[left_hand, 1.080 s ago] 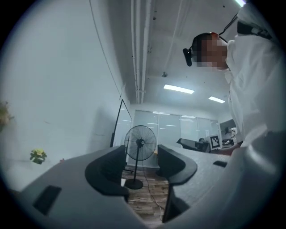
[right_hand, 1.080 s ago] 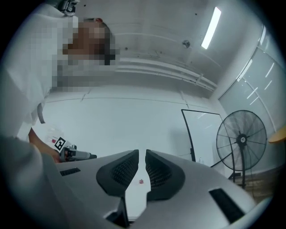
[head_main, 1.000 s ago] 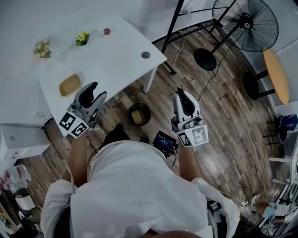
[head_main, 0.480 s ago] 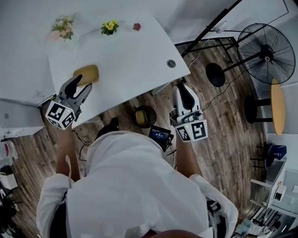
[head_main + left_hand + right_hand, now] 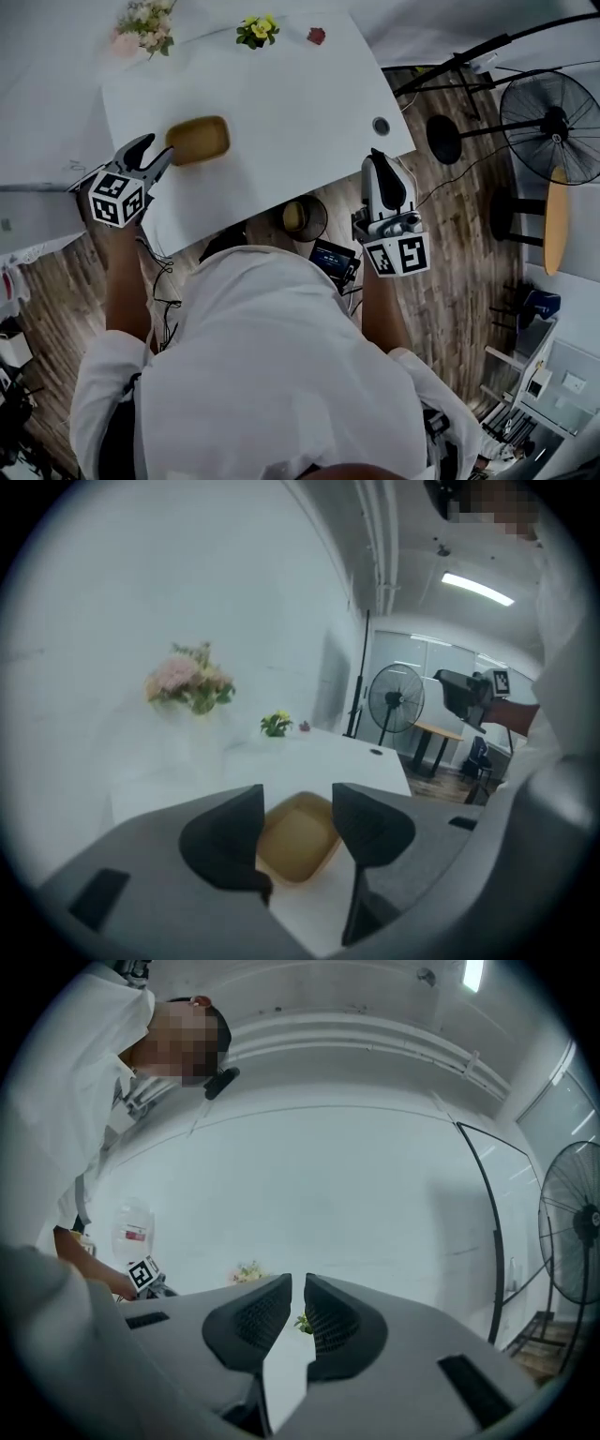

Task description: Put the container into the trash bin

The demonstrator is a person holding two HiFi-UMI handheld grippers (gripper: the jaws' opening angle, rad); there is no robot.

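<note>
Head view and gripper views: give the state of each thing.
Shallow tan rectangular container: upright on the white table, empty, ungripped.
Left tongs: open, aimed at the container.
Right tongs: nearly shut, empty.
Round dark trash bin: upright on the floor, open-topped, something yellowish inside.

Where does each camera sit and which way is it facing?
Head view: on the person's head, facing steeply down at table, container and trash bin; shoulders, forearms, left gripper and right gripper show.
Left gripper view: on the left gripper, facing over the container towards the fan; its open jaws show.
Right gripper view: on the right gripper, facing across the table; its jaws show.
Shared: each gripper view catches the other gripper.
</note>
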